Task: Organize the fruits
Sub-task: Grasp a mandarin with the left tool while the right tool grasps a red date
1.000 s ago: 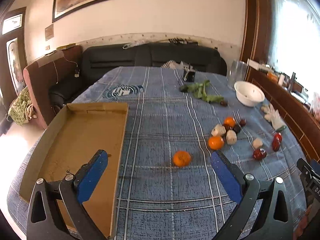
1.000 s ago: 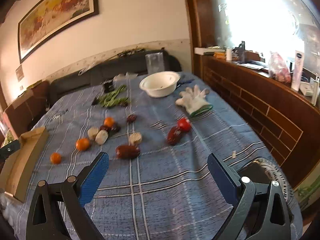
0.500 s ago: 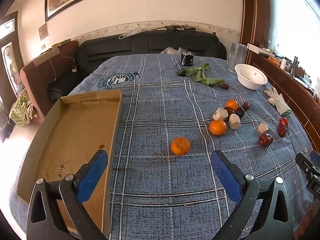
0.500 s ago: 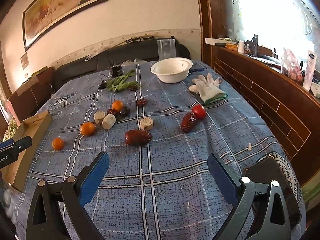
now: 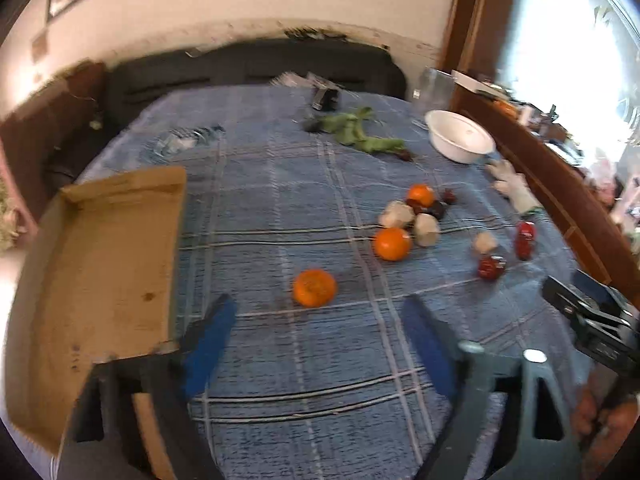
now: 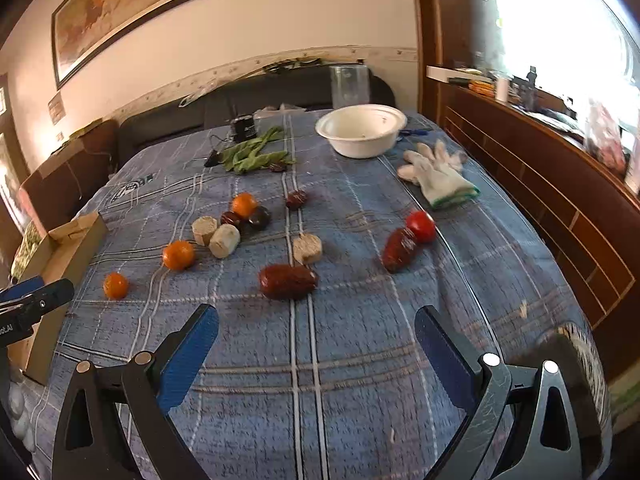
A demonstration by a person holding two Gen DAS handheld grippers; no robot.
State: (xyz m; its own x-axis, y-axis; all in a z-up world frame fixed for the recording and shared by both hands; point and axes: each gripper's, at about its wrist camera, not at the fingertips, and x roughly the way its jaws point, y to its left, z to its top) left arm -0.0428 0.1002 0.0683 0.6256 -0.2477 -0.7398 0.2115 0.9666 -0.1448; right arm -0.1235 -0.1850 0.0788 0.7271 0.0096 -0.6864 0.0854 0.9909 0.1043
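Fruits lie scattered on the blue checked tablecloth. A lone orange lies just ahead of my open, empty left gripper; it also shows in the right wrist view. Two more oranges lie with pale corn pieces and dark fruits. My right gripper is open and empty, just short of a large red date. A second date and a tomato lie to its right. A cardboard tray sits at the left.
A white bowl, green beans, a small black device, a clear container and white gloves lie at the far side. A dark sofa stands behind the table; a wooden ledge runs along the right.
Both grippers have moved forward and lower toward the table. The lone orange now sits closer to the left fingers, the large red date closer to the right ones. Nothing was grasped.
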